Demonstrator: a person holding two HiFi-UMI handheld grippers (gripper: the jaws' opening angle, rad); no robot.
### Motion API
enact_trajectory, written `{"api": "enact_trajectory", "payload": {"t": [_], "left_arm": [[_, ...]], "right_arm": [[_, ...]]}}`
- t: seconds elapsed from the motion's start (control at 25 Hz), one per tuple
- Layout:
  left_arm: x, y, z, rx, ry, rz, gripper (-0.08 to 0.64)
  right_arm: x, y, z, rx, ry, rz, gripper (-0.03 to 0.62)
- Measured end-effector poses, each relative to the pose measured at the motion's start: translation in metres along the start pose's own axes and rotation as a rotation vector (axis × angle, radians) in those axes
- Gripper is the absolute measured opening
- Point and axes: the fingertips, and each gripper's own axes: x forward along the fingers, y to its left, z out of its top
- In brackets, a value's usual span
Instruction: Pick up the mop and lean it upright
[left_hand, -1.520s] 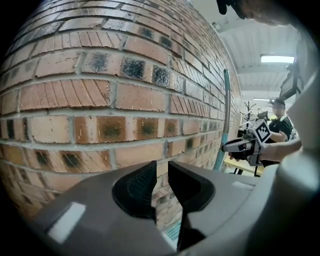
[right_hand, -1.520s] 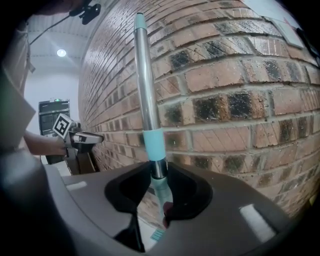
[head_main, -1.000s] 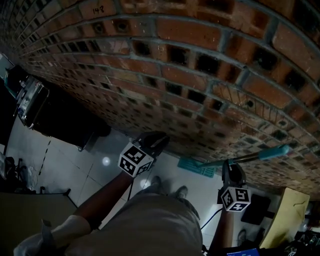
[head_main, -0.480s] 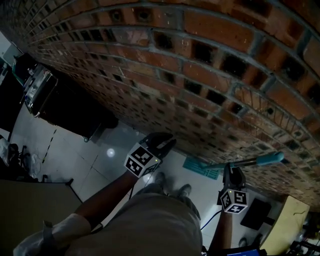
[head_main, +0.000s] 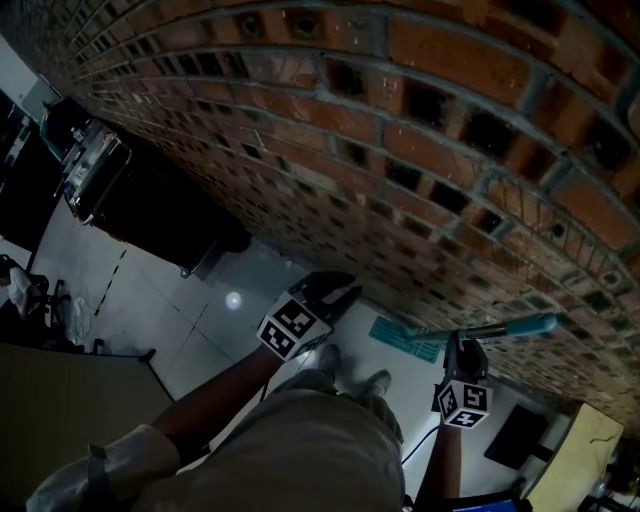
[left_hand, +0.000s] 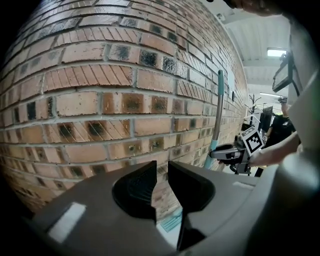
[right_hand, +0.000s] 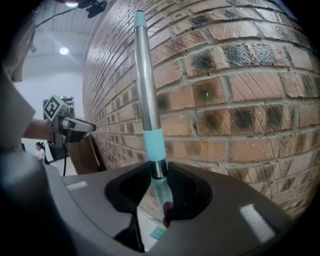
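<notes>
The mop has a silver handle (right_hand: 147, 90) with teal sleeves and a teal flat head (head_main: 403, 339) resting on the pale floor at the foot of the brick wall. It stands nearly upright, close against the bricks. My right gripper (right_hand: 159, 181) is shut on the handle's lower part; it also shows in the head view (head_main: 466, 352) and in the left gripper view (left_hand: 227, 152). My left gripper (left_hand: 160, 187) hangs to the left of the mop, facing the wall. Its jaws stand a narrow gap apart with nothing between them.
The brick wall (head_main: 400, 150) fills the space ahead. A dark cabinet (head_main: 160, 225) with a metal unit (head_main: 95, 170) on it stands far left. A cardboard box (head_main: 565, 450) and a black mat (head_main: 515, 435) lie at right. The person's shoes (head_main: 328, 358) are just behind the mop head.
My right gripper has sunk a little with the mop handle in it, and the handle's teal tip sits lower against the wall. The left gripper has drifted slightly down.
</notes>
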Motion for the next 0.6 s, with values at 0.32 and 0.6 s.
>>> {"api": "enact_trajectory", "payload": {"t": [0.32,0.6], "left_arm": [[-0.006,0.004,-0.011,-0.008,0.02,0.028,0.092],[-0.005,0.004,-0.018,-0.01,0.033,0.032,0.092]], "right_arm": [[0.013,0.005,-0.021,0.013,0.0,-0.006,0.107],[0.028,0.007,-0.041,0.024,0.015,-0.018,0.107]]}}
